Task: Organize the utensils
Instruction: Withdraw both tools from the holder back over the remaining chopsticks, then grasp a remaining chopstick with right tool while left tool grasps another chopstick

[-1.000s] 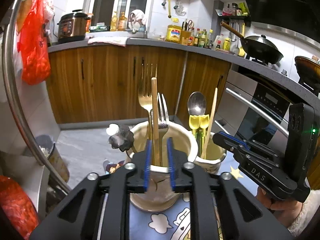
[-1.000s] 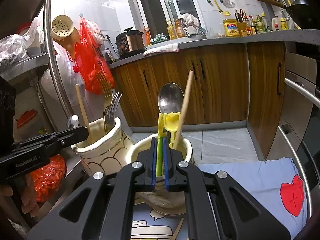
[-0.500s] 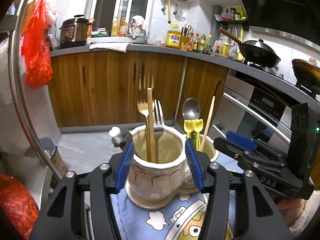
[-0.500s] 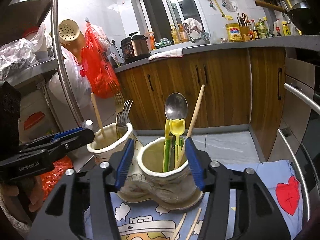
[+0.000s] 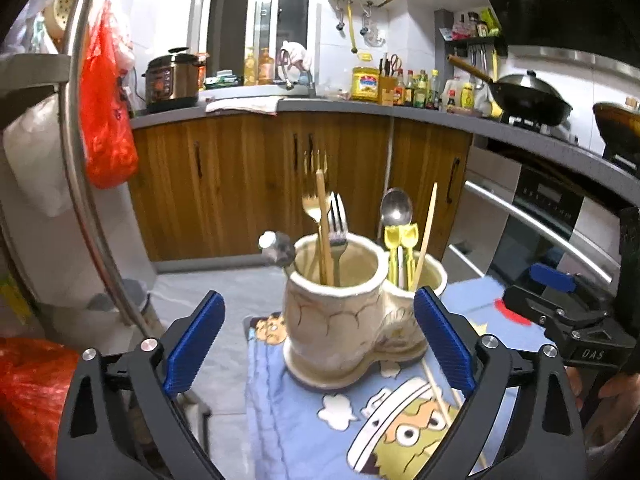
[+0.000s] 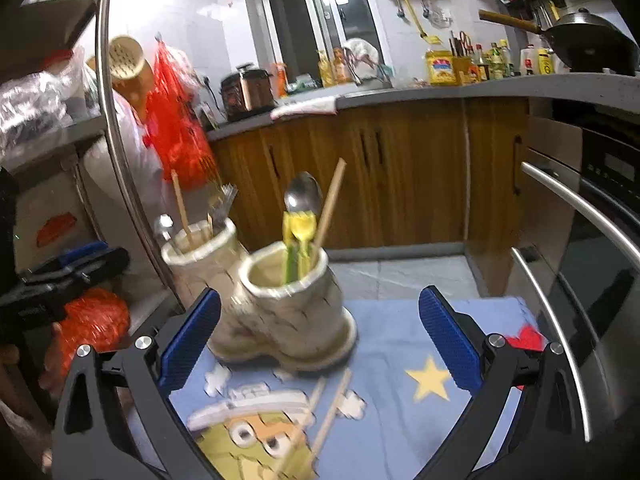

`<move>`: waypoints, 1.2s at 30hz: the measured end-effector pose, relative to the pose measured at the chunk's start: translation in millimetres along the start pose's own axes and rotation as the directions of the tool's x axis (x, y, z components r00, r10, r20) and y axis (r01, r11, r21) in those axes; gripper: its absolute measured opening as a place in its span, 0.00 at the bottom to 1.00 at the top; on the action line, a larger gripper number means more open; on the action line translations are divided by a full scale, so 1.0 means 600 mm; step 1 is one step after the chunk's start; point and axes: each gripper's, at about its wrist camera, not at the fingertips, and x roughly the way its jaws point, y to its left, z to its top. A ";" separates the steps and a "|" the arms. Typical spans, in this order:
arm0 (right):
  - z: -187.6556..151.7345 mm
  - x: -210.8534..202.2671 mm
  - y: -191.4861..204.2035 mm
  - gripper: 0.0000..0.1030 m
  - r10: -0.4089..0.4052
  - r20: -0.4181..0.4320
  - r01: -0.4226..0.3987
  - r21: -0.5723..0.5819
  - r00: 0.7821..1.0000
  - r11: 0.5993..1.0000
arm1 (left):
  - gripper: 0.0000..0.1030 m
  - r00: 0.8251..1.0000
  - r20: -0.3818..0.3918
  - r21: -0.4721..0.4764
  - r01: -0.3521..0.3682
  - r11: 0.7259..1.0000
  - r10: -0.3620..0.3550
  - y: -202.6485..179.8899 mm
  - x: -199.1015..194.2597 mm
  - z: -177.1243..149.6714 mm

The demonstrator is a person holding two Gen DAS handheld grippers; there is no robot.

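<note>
Here, two joined cream holders stand on a cartoon-printed cloth.
Holder shape: a boot-shaped ceramic holder [image 5: 340, 316] with crackled glaze and two round openings, sitting on the blue cloth [image 5: 304, 420].
Left opening: a gold fork [image 5: 312, 200], a silver fork [image 5: 338, 220], one wooden chopstick [image 5: 324, 224] and a rounded metal handle end [image 5: 276, 246] leaning over the rim.
Right opening: a steel spoon [image 6: 303, 196], yellow-green plastic utensils [image 6: 298, 236] and a chopstick [image 6: 330, 200].
On the cloth: two loose chopsticks [image 6: 324, 412] lying in front of the holder.
Left gripper [image 5: 320, 340]: jaws opening, blue ribbed pads wide apart on either side of the holder, touching nothing.
Right gripper [image 6: 320, 338]: jaws opening, released, nothing between the pads.
</note>
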 end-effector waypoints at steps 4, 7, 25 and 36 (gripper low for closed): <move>-0.028 -0.001 -0.009 0.95 -0.066 -0.069 0.063 -0.043 0.995 0.997 | 0.94 0.996 -0.083 -0.014 0.014 1.000 -0.015 0.002 0.011 -0.033; -0.052 0.005 -0.016 0.95 -0.082 -0.143 0.075 -0.057 0.986 0.996 | 0.94 0.989 -0.144 -0.006 0.019 1.000 -0.020 -0.001 0.024 -0.065; -0.154 0.080 0.017 0.40 -0.082 -0.417 0.054 -0.078 0.905 0.995 | 0.94 0.955 -0.292 0.026 0.051 0.998 -0.041 -0.034 0.049 -0.158; -0.155 0.122 0.035 0.09 -0.118 -0.436 0.078 -0.109 0.892 0.991 | 0.94 0.951 -0.305 0.028 0.069 0.997 -0.057 -0.045 0.053 -0.160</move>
